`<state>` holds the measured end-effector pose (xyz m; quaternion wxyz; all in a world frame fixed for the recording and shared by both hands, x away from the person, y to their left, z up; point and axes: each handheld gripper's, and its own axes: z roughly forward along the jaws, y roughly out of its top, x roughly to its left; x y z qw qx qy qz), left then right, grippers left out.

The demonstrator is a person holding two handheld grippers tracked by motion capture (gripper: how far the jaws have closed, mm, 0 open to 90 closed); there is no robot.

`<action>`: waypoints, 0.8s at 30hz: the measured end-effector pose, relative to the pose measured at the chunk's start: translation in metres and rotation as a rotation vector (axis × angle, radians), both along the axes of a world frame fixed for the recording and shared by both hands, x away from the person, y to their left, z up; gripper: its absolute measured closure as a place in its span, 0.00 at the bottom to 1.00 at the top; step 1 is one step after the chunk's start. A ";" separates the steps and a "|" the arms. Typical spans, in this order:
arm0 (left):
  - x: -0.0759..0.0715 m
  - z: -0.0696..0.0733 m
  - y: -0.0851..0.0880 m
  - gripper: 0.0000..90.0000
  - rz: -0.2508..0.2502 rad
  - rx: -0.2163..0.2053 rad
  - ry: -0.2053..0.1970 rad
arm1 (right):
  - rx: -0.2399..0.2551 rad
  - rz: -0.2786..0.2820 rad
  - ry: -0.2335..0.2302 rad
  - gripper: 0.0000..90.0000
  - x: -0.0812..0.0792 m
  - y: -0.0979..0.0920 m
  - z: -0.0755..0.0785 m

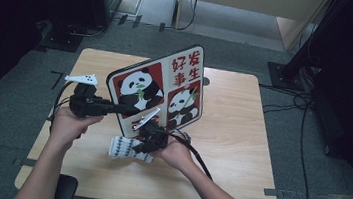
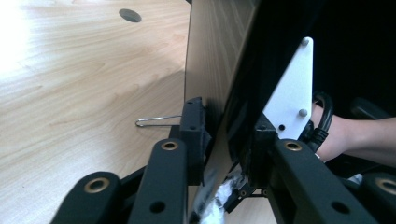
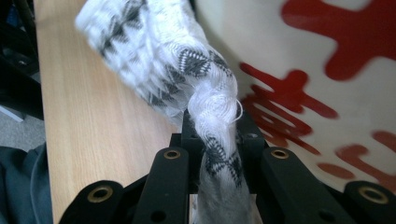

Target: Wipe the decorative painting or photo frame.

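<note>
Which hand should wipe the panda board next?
Probably the right. The right gripper is shut on the patterned cloth, just beside the panda board. The left gripper is clamped on the board's edge, holding it tilted up off the table.

Panda board and patterned cloth above the table

The flat white board printed with pandas and red characters [image 1: 160, 90] stands tilted on edge; the bunched white cloth with black zigzag pattern [image 1: 126, 148] lies just beside its lower edge.
</note>
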<state>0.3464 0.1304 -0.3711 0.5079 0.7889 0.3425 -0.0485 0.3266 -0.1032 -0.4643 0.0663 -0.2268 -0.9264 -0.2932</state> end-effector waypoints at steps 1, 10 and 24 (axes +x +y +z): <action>0.000 0.000 0.000 0.84 0.000 0.003 -0.006 | -0.005 -0.005 0.000 0.89 0.001 -0.002 0.001; -0.001 -0.001 0.000 0.85 0.016 -0.003 -0.017 | 0.036 -0.026 0.017 0.90 0.007 -0.027 0.025; -0.004 -0.001 -0.001 0.85 0.026 -0.007 -0.035 | 0.081 -0.059 -0.109 0.90 0.016 -0.059 0.118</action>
